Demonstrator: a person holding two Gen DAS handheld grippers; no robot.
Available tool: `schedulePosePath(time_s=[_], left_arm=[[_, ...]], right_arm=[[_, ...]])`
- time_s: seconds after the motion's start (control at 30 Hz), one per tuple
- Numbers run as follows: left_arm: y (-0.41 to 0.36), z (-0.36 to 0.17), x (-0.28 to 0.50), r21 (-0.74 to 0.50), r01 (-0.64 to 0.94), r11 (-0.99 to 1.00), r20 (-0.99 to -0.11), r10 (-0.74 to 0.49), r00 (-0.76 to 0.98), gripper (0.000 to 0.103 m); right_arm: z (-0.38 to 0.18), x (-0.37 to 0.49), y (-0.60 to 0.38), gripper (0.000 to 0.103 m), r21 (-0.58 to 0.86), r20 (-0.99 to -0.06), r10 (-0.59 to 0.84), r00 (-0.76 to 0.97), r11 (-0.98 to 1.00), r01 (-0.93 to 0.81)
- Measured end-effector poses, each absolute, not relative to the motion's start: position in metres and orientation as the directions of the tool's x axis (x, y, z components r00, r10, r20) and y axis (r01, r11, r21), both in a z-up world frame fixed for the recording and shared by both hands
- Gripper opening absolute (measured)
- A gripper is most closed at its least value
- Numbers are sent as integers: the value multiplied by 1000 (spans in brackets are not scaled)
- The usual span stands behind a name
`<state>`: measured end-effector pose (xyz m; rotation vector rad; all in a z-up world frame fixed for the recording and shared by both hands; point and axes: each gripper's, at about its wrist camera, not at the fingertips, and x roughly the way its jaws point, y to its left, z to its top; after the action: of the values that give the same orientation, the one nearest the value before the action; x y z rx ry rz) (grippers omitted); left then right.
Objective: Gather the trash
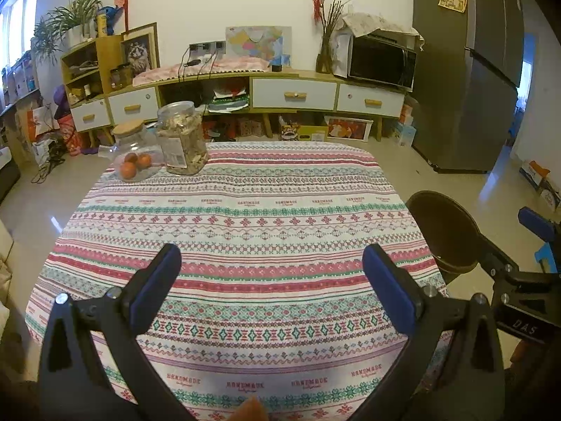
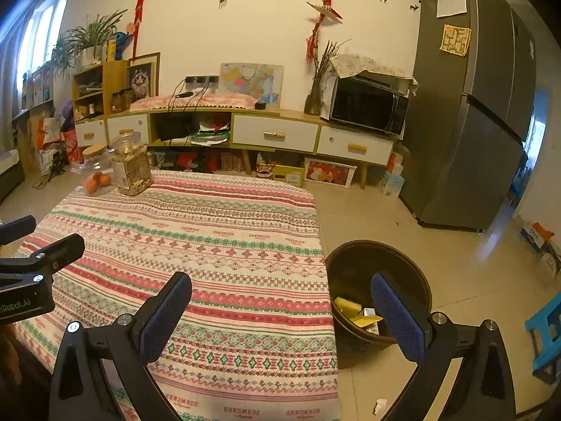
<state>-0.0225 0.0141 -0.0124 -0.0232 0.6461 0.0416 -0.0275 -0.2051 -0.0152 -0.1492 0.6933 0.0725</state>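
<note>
A dark brown trash bin (image 2: 350,266) stands on the floor at the table's right edge; it also shows in the left wrist view (image 1: 441,231). Inside it lie yellow wrappers and scraps (image 2: 354,312). A small white scrap (image 2: 379,405) lies on the floor near the bin. My left gripper (image 1: 271,280) is open and empty above the patterned tablecloth (image 1: 245,228). My right gripper (image 2: 280,312) is open and empty, its right finger over the bin, its left finger over the cloth (image 2: 210,245).
At the table's far left corner stand a tall jar of dried food (image 1: 182,137), a cork-lidded glass jar (image 1: 131,137) and oranges in a bag (image 1: 135,165). A sideboard (image 1: 294,94) with a microwave and a fridge (image 1: 466,87) line the back. A blue stool (image 2: 543,336) stands right.
</note>
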Motion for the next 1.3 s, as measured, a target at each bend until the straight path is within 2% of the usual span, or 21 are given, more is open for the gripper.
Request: schedulePosePath(time_s=[1.3], left_arm=[[9, -15, -23, -5, -36, 999, -631, 24, 776, 103]], right_arm=[[-19, -26, -205, 103, -118, -649, 5, 761, 987, -107]])
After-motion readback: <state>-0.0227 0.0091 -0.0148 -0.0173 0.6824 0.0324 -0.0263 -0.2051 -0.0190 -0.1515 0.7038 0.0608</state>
